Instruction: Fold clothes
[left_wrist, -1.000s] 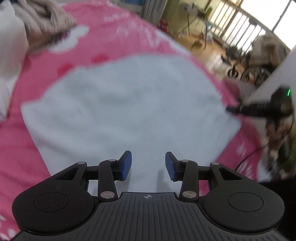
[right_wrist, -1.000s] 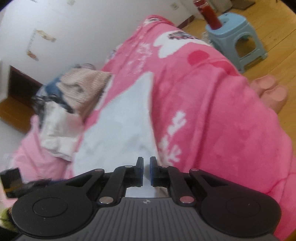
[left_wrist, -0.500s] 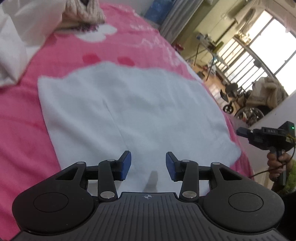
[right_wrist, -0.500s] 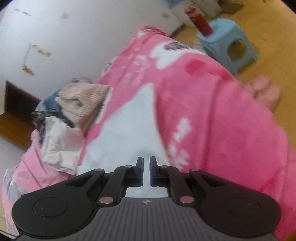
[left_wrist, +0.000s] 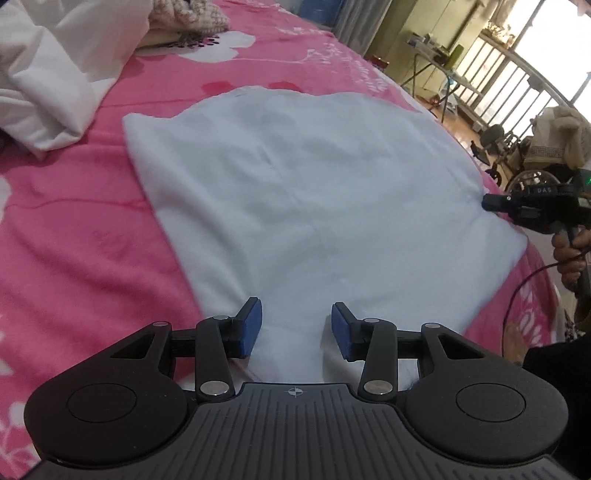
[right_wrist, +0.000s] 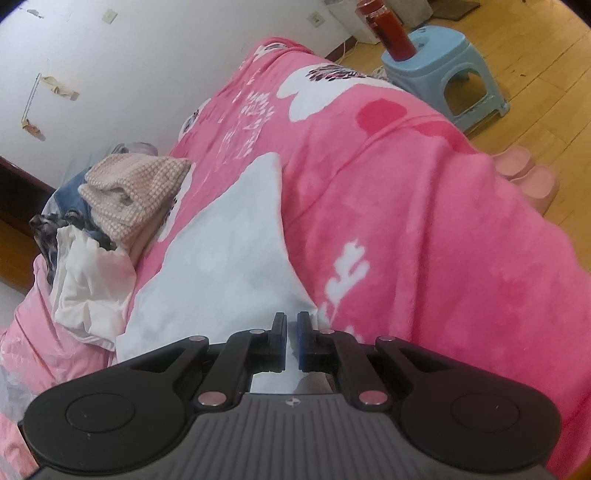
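Pink floral blanket (left_wrist: 74, 236) lies under our white garment (left_wrist: 314, 192), spread flat. Our left gripper (left_wrist: 296, 329) gapes at its near edge; our right gripper (right_wrist: 291, 341) pinches its right edge. Crumpled white clothing (left_wrist: 55, 74) sits far left, a blue stool (right_wrist: 448, 74) beyond.

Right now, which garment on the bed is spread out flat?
The pale blue garment, lying flat mid-blanket; the white one and the beige knit sit bunched beside it.

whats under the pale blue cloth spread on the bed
The pale blue cloth lies flat on the pink blanket, which shows all around its edges. Whatever is beneath its middle is covered. No lumps suggest anything else there.
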